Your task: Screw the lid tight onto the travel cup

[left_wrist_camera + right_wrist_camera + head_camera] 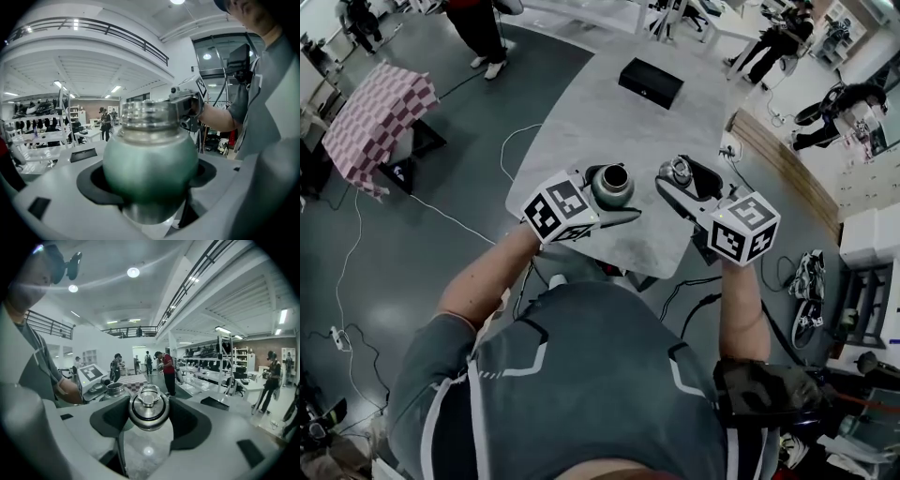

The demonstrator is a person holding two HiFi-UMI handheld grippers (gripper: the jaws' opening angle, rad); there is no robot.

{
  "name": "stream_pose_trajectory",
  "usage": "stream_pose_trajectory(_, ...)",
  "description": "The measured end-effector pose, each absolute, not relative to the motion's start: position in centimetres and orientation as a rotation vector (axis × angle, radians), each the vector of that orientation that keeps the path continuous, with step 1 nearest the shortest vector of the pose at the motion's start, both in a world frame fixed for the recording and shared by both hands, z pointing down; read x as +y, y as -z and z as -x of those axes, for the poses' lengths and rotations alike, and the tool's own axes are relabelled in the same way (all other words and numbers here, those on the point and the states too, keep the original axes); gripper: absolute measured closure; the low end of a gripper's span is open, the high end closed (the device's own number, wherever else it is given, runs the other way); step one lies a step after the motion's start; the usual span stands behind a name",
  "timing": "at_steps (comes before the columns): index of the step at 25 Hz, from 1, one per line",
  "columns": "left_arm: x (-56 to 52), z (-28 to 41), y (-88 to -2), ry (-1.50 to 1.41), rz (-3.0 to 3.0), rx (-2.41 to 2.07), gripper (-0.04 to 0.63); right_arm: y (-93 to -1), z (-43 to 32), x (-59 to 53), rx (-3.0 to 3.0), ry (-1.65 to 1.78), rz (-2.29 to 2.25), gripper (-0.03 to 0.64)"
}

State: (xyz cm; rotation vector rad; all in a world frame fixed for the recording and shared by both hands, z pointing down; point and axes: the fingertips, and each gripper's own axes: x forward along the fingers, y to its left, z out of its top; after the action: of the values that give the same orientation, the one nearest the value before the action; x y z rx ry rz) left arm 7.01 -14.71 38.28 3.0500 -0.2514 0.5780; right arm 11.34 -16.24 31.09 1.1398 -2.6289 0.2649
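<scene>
The travel cup [612,185] is a green-grey metal bottle with an open threaded mouth, upright above the grey table [609,112]. My left gripper [609,195] is shut on its body. In the left gripper view the cup [150,154] fills the space between the jaws of the left gripper [150,185]. The round steel lid [679,172] with a ring handle sits in my right gripper [684,181], just right of the cup and apart from it. In the right gripper view the lid [149,408] is pinched by the right gripper [149,416], and the cup [115,391] shows beyond it at left.
A black box [650,82] lies at the table's far end. A checkered cloth [380,117] covers a stand on the left, with cables [356,244] on the floor. People stand at the back. A shoe [811,277] and more cables lie at right.
</scene>
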Motion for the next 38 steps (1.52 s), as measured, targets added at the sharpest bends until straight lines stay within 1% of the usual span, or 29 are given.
stream_pose_trajectory(4, -13.5, -7.1, -37.4, -0.598, -3.061, -0.219, 0.196, -28.8, -9.2, -15.2, -2.7, -0.2, -1.003, 0.337)
stream_pose_trajectory(9, -12.3, -7.8, -38.1, -0.682, -3.057, -0.158, 0.196, -27.1, -5.5, -13.3, -2.783, -0.143, -0.715, 0.337)
stream_pose_trajectory(13, -11.9, -8.2, -39.0, -0.763, -3.05, -0.107, 0.196, -27.6, -3.7, -12.3, -2.76, -0.099, -0.512, 0.337)
stream_pose_trajectory(17, -11.9, -8.1, -39.0, -0.782, -3.05, -0.095, 0.196, -28.6, -2.6, -11.5, -2.725, -0.088, -0.365, 0.337)
stream_pose_trajectory(38, -11.7, -8.5, -40.4, -0.895, -3.052, -0.121, 0.196, -31.0, -2.9, -11.5, -2.636, -0.081, -0.292, 0.337)
